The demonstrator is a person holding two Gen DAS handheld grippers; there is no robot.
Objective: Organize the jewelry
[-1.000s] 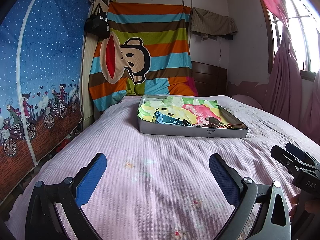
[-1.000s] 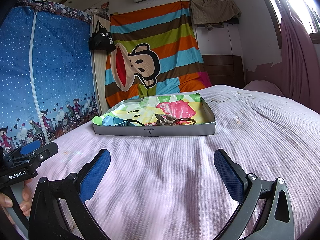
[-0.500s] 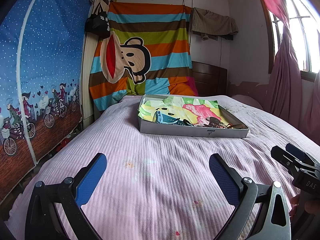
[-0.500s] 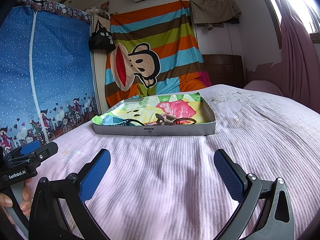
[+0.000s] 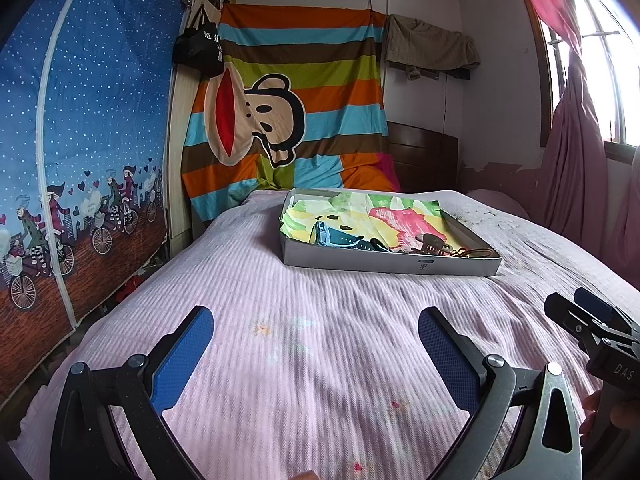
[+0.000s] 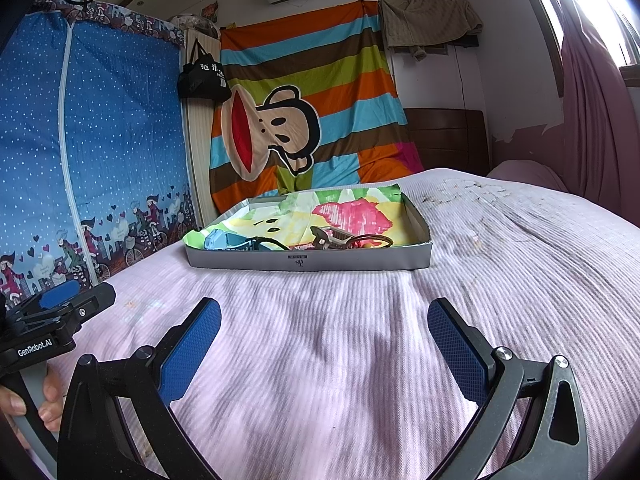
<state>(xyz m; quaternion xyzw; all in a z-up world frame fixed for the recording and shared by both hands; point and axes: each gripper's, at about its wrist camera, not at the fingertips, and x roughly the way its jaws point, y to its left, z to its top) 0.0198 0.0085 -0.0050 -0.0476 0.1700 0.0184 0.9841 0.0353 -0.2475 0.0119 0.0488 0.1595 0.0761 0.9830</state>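
"GenRobot.AI" printed white on left gripper [image 6: 60,312] body, seen from right view; "DAS" on right gripper [image 5: 592,320] body, seen from left view. Black bag [image 6: 204,76] on wall bears white characters, unreadable. Small logo on tray [image 6: 416,258] front wall, too small to read. Both jaws wide apart, empty, blue cross-hatched pads [image 6: 192,348]. Tray shallow, grey card, lined with bright printed paper, on ribbed pink bed [image 6: 360,360], well ahead of grippers. Inside near front: teal watch [image 5: 340,238], brown claw clip [image 6: 326,238], dark cord loop [image 6: 372,240].

Pink bed [image 5: 320,320] w/ grey tray [image 5: 392,266]
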